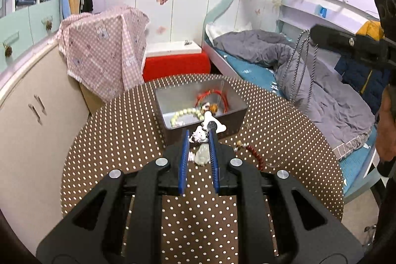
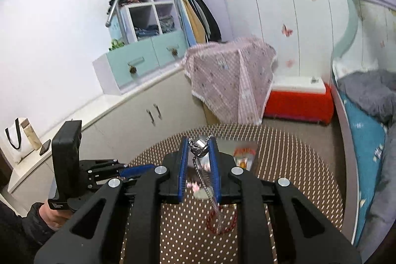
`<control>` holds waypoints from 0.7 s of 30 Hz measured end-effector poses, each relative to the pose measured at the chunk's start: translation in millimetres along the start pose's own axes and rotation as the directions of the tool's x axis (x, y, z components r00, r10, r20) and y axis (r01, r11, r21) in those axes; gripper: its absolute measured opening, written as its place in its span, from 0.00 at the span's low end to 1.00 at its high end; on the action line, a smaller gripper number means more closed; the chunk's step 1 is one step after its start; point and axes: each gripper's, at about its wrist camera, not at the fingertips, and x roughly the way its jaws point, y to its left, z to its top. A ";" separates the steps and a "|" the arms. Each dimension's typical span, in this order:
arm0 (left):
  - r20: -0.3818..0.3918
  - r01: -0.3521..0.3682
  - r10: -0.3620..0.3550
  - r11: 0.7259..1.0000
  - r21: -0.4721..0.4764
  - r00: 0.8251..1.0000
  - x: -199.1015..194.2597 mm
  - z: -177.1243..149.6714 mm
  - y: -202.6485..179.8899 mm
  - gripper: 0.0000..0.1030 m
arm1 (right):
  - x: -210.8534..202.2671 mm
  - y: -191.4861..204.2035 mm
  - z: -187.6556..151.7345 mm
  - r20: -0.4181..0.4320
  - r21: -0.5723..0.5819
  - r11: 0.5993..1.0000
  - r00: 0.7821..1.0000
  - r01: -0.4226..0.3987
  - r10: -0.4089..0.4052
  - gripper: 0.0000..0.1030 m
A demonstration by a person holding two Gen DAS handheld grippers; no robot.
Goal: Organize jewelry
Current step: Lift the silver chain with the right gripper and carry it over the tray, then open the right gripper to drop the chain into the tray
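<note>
Two claws on the go here. Right claw [image 2: 200,147] is clamped on a silver chain necklace [image 1: 300,66], held high so the loop dangles free and can drop into the shiny rectangular metal tin [image 1: 173,94] without snagging, I'd guess. Left claw [image 1: 199,137] sits low over the brown polka-dot counter [image 1: 111,140], pads slightly apart around a white charm-and-pale-jade pendant piece [image 1: 201,152]; can't tell if it's actually gripping.

Count: in the tin, one pale green bead bracelet [image 1: 184,113] and one red cord bracelet [image 1: 217,97], maybe more in that tangle. On the counter just beside the tin, one dark red bead bracelet [image 1: 255,154] plus the pendant piece. One tin.
</note>
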 end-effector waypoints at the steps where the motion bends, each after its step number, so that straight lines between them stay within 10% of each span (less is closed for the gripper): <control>1: 0.006 -0.001 0.001 1.000 0.004 1.000 -1.9 3.3 2.5 0.15 | -1.8 1.5 4.6 0.009 -0.009 1.000 1.000 -0.001 0.001 0.14; 21: 0.048 0.006 -0.004 0.999 -0.034 0.999 23.2 110.6 40.4 0.15 | 22.2 0.8 92.5 0.087 -0.078 0.997 0.996 0.010 -0.004 0.15</control>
